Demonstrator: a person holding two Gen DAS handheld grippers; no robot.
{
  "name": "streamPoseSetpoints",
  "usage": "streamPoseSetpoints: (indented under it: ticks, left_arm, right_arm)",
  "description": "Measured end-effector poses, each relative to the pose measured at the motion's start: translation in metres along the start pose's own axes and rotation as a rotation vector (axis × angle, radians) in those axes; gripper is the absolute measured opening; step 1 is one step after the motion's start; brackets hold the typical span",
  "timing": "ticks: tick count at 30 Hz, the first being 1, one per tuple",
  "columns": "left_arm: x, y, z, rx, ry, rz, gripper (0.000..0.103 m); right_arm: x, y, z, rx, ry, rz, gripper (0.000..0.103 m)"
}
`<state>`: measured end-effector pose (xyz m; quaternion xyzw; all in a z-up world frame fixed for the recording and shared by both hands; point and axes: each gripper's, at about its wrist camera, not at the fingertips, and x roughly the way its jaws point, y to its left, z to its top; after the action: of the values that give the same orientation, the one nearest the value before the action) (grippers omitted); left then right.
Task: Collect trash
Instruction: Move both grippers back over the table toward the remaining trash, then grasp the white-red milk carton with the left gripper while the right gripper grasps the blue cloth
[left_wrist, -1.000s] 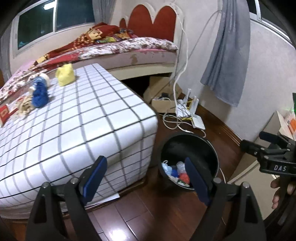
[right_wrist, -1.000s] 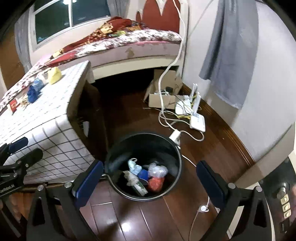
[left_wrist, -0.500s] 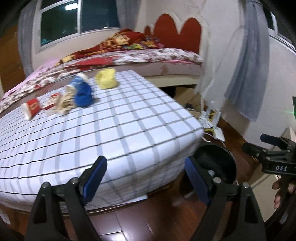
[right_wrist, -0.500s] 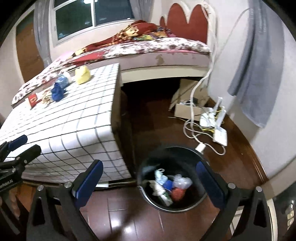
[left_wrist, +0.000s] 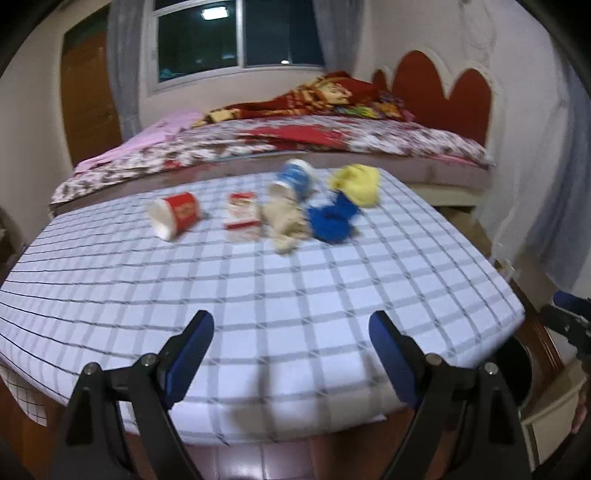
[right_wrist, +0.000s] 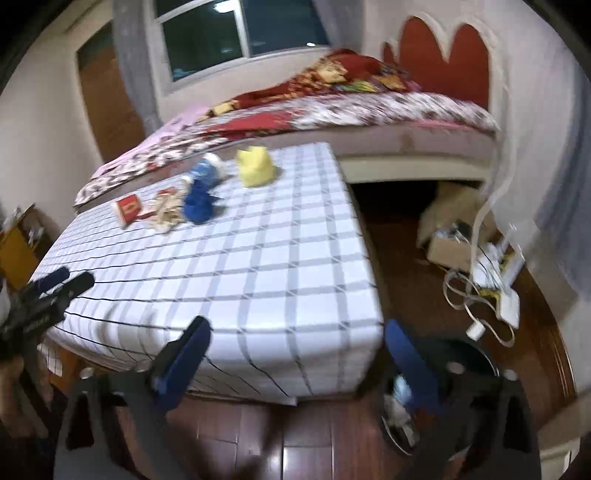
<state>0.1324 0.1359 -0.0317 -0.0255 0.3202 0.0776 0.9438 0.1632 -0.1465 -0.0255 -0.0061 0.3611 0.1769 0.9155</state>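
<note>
left wrist view: trash (left_wrist: 280, 206) lies well beyond the spread, empty left gripper (left_wrist: 291, 354).

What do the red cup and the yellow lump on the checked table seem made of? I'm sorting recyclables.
Red cup: probably paper, matte, with a white inside and a printed red wall; it lies on its side. Yellow lump: looks like crumpled soft plastic or tissue, with creased folds; blur leaves it open.

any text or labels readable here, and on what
Nothing can be read for certain.
Red paper cup: a pale print on its side, too blurred to read.
Red and white packet: print blurred.
Left claw body, in the right wrist view: white lettering, too blurred to read.
</note>
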Motion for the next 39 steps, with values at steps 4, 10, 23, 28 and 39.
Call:
streamPoseSetpoints:
  ticks: [4, 10, 23, 28, 39]
  left_arm:
    - [0.018, 0.029, 0.013, -0.044, 0.003, 0.028, 0.087]
    - [0.062, 0.048, 0.034, -0.032, 0.026, 0.055, 0.083]
    - [0.158, 0.049, 0.069, -0.061, 0.116, 0.016, 0.070]
    - [0.181, 0.049, 0.074, -0.072, 0.140, 0.015, 0.070]
    - [0.205, 0.057, 0.083, -0.091, 0.180, -0.038, 0.054]
  right_arm:
    - [0.029, 0.042, 0.025, -0.078, 0.005, 0.053, 0.079]
    - [0.089, 0.093, 0.066, -0.143, 0.020, 0.100, 0.064]
    - [0.215, 0.115, 0.117, -0.180, 0.121, 0.141, 0.054]
    - [0.240, 0.120, 0.125, -0.194, 0.141, 0.169, 0.054]
    - [0.261, 0.126, 0.136, -0.204, 0.132, 0.189, 0.043]
